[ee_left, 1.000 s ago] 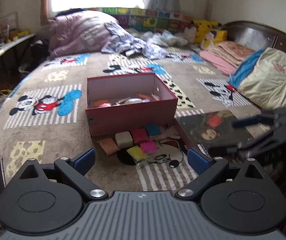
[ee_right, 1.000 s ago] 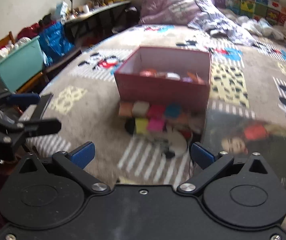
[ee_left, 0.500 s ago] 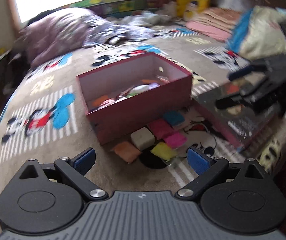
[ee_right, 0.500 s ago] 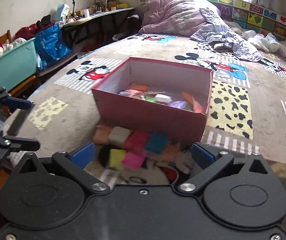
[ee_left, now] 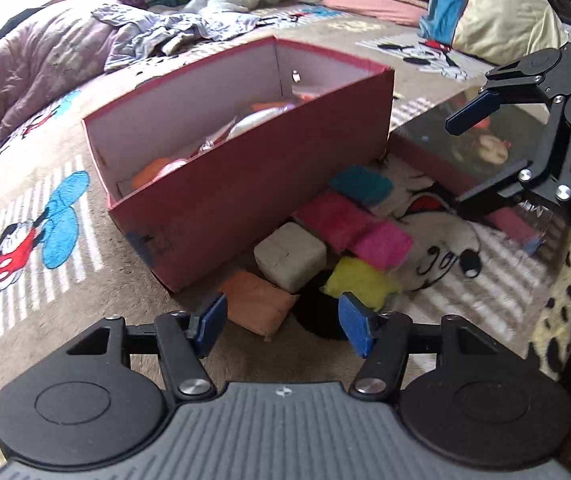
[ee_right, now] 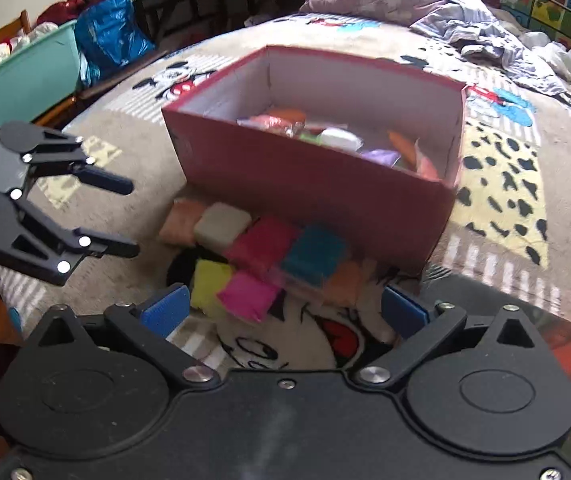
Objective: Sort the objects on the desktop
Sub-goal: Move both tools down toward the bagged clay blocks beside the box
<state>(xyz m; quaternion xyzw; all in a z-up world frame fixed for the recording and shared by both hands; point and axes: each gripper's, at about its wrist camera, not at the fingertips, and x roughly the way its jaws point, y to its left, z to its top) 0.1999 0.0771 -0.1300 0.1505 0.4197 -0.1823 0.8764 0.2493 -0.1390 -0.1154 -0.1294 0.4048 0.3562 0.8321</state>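
Note:
A red cardboard box (ee_left: 253,184) (ee_right: 317,184) holding several coloured packets stands on the bed. In front of it lie soft blocks: orange (ee_left: 257,306), grey-white (ee_left: 289,258) (ee_right: 221,228), yellow (ee_left: 359,282) (ee_right: 209,284), pink (ee_left: 381,244) (ee_right: 249,296), crimson (ee_left: 333,216) (ee_right: 261,244) and teal (ee_left: 361,186) (ee_right: 313,254). My left gripper (ee_left: 283,324) is open, its pads either side of the orange block's near end. My right gripper (ee_right: 283,312) is open, low over the pink and yellow blocks. Each gripper shows in the other's view, my right gripper (ee_left: 485,152) and my left gripper (ee_right: 121,216).
The box lid (ee_left: 481,148) with a picture lies right of the blocks. Rumpled bedding (ee_left: 65,56) and pillows (ee_left: 501,12) lie beyond the box. A teal bin (ee_right: 33,80) and blue bag (ee_right: 109,40) stand off the bed's left side.
Both grippers have moved forward and down toward the blocks in front of the box. The left gripper's jaws have narrowed around the orange block.

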